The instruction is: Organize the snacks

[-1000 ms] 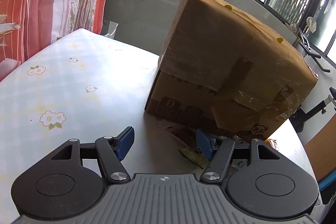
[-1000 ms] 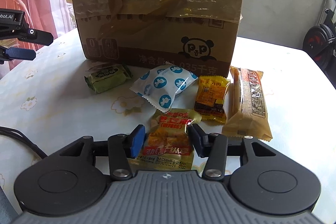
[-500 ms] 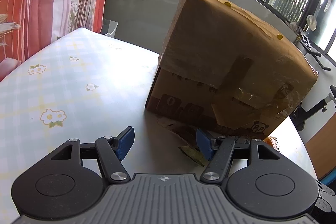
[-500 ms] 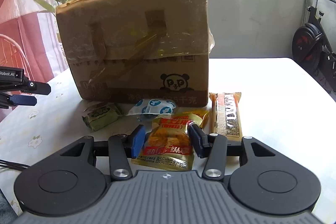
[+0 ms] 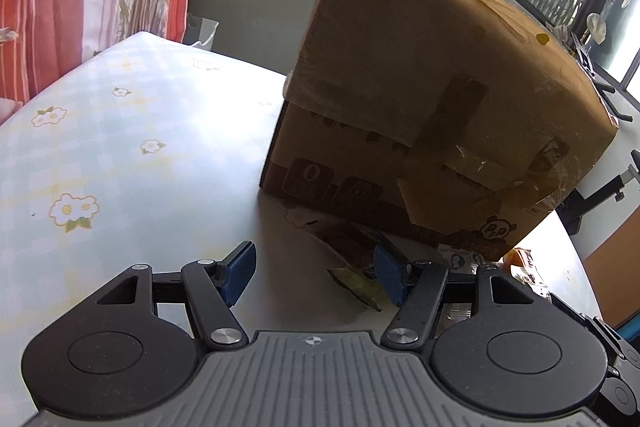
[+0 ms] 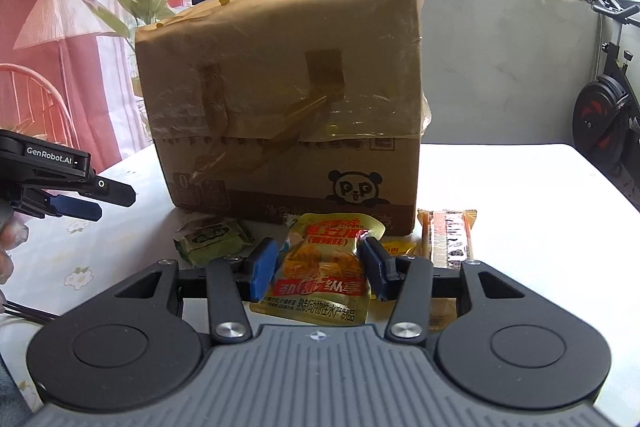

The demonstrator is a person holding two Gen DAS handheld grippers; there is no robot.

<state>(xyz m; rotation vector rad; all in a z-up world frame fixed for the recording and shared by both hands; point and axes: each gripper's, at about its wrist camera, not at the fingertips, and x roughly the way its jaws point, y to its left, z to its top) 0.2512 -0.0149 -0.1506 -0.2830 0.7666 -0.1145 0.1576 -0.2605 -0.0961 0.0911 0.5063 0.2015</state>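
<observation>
A yellow snack pouch (image 6: 322,269) is gripped between the blue pads of the right gripper (image 6: 318,269), whose jaws are closed partway onto its sides; the pouch is seen hanging upright in front of the other snacks, its lower edge near the gripper body. Behind it a taped cardboard box (image 6: 280,99) (a panda mark is printed near its lower corner) is stood on a table (image 6: 500,187) covered with a flowered cloth. Along the foot of the box further snacks are laid: a green packet (image 6: 212,241) to the left, a long orange bar (image 6: 450,237) to the right, and a small yellow packet (image 6: 400,249) partly hidden behind the right finger.

The left gripper (image 5: 316,273) is held about halfway open with nothing between its pads; bare tablecloth is seen in the gap. Just beyond its right fingertip a brownish wrapper (image 5: 352,241) and a greenish packet corner (image 5: 360,285) are lying at the base of the box (image 5: 440,87), not touched as far as can be told. A blue-and-white packet (image 5: 460,259) is glimpsed near the box's corner. From the right wrist view, the left gripper (image 6: 86,203) is seen at the far left, above the table and well apart from the green packet, with part of a hand (image 6: 10,239) behind it.
</observation>
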